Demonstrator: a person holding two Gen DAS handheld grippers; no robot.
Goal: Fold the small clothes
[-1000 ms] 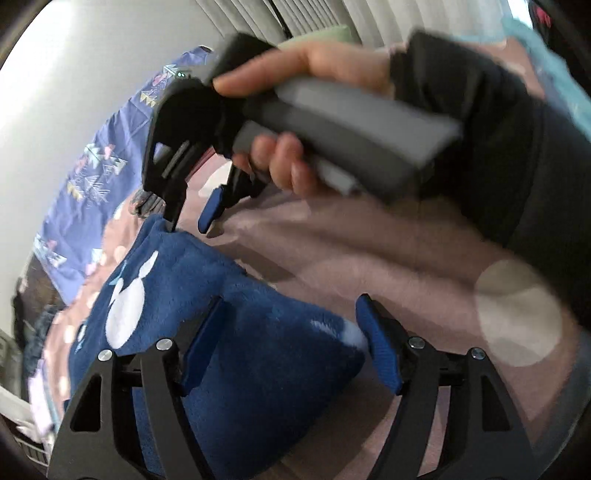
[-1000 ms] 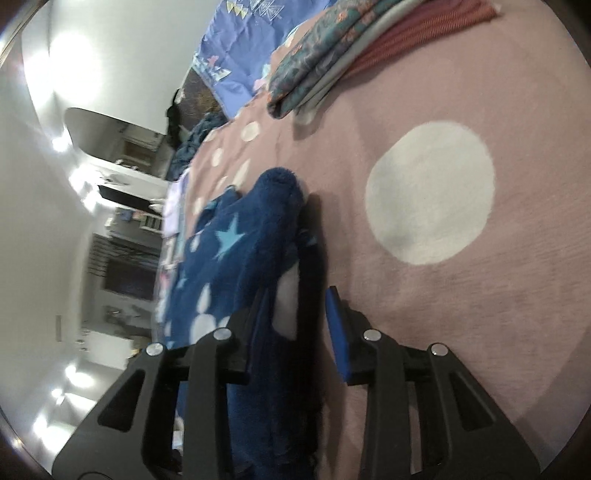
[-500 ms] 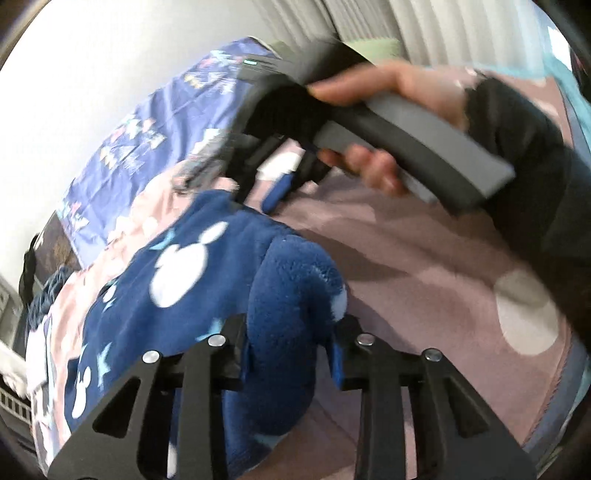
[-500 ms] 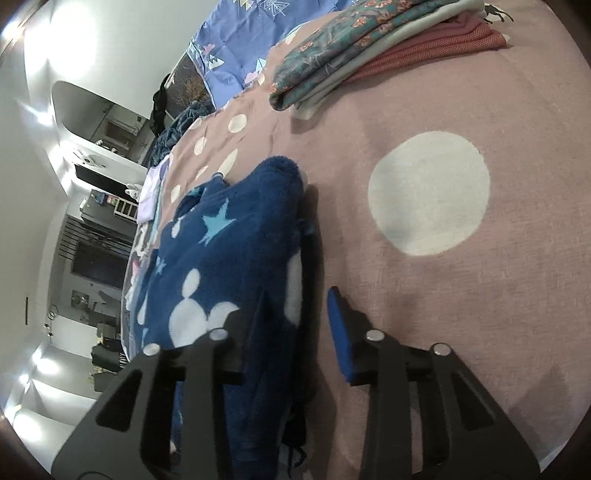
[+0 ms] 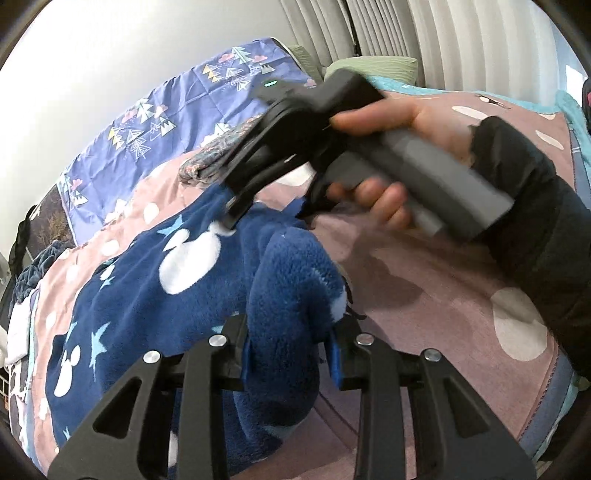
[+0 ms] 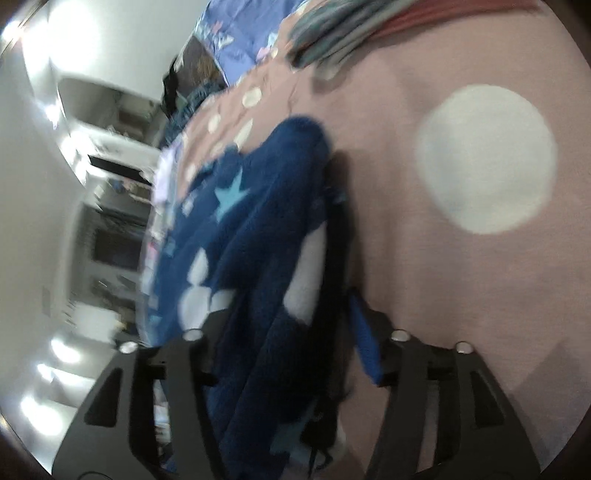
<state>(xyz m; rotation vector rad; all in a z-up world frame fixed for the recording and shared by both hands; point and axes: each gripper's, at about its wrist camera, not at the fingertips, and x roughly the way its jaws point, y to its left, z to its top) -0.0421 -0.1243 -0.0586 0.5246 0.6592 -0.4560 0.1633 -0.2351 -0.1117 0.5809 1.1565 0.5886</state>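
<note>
Closest to the left wrist camera, the left tongs pinch a thick fold of the navy fleece garment, their blue pads pressed into the pile on both sides so the bunched cloth stands up between them. That garment, printed with white mouse-head shapes and pale blue stars, spreads away to the left over the pink bedspread with its large white dots. Just beyond the raised fold, the right tongs reach down to the far edge of the same garment, gripped by a bare hand in a dark sleeve.

From the right wrist view, blurred by motion, the right tongs have just been opening: they stand spread, with the navy fleece garment lying loosely between them, the right blue pad clear of the cloth and the left one hidden behind it. Farther off, a stack of folded clothes rests on the bedspread, and behind it lies a purple-blue sheet with small triangle prints, then pale curtains and a white wall.
</note>
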